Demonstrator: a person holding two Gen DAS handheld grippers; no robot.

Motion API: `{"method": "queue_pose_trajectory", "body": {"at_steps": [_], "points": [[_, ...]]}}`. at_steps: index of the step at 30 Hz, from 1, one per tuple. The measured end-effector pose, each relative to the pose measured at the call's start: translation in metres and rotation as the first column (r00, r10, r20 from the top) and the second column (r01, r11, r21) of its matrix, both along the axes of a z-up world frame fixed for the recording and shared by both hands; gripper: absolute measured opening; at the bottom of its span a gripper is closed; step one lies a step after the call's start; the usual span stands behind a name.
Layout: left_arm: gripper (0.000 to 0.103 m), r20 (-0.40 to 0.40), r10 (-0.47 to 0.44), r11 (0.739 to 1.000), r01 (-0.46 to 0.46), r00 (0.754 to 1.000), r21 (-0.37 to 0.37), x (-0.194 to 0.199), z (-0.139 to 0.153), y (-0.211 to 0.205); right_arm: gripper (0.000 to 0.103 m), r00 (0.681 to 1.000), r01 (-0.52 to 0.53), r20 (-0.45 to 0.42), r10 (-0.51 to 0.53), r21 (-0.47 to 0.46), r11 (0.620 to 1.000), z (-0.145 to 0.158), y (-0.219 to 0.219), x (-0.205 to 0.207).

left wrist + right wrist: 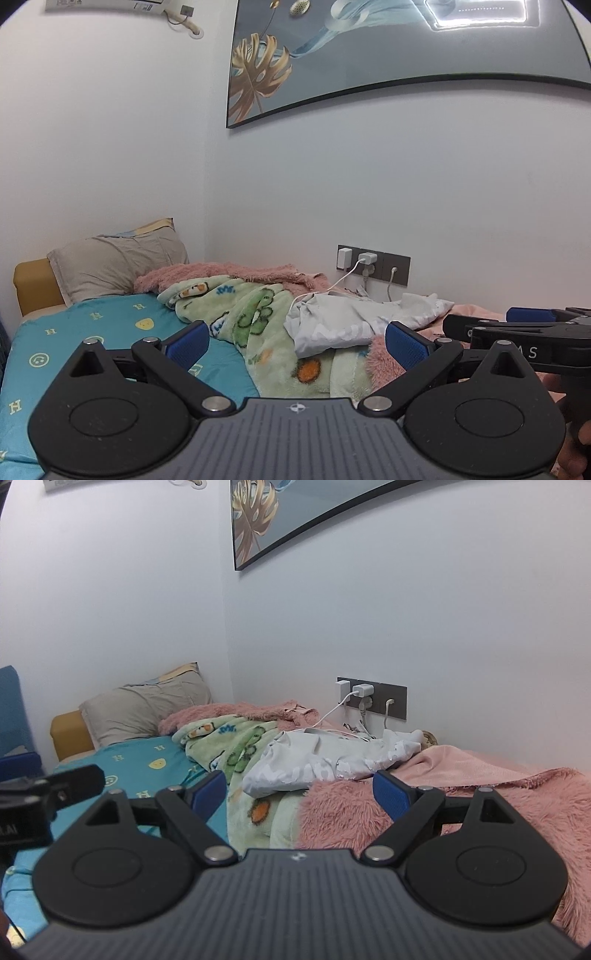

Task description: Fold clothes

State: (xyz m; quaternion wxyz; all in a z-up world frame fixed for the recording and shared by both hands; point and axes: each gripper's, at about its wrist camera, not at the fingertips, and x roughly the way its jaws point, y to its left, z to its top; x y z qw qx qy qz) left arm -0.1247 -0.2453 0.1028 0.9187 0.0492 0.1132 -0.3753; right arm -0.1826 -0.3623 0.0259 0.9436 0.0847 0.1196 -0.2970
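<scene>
A crumpled white garment (343,325) (317,764) lies on the bed, on top of a green cartoon blanket (258,317) (240,760) and a pink fluffy blanket (343,816). My left gripper (295,341) is open, nothing between its blue pads, and hovers short of the garment. My right gripper (299,792) is open too, empty, pointing at the garment from a little way off. In the left wrist view the right gripper's fingers (532,315) show at the right edge. In the right wrist view the left gripper's body (48,786) shows at the left edge.
A teal sheet (110,332) covers the bed's left part, with a grey pillow (118,266) at the head. White chargers and cables (364,264) hang from a wall socket strip (395,698) behind the garment. A framed picture (369,55) hangs above.
</scene>
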Motion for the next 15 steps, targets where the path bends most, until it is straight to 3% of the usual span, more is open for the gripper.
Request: {"method": "queue_pose_trajectory", "body": {"at_steps": [15], "points": [[0.103, -0.055, 0.056, 0.998, -0.056, 0.997, -0.004, 0.018, -0.009, 0.015, 0.088, 1.000, 0.009, -0.020, -0.009, 0.000, 1.000, 0.004, 0.005, 0.006]]}}
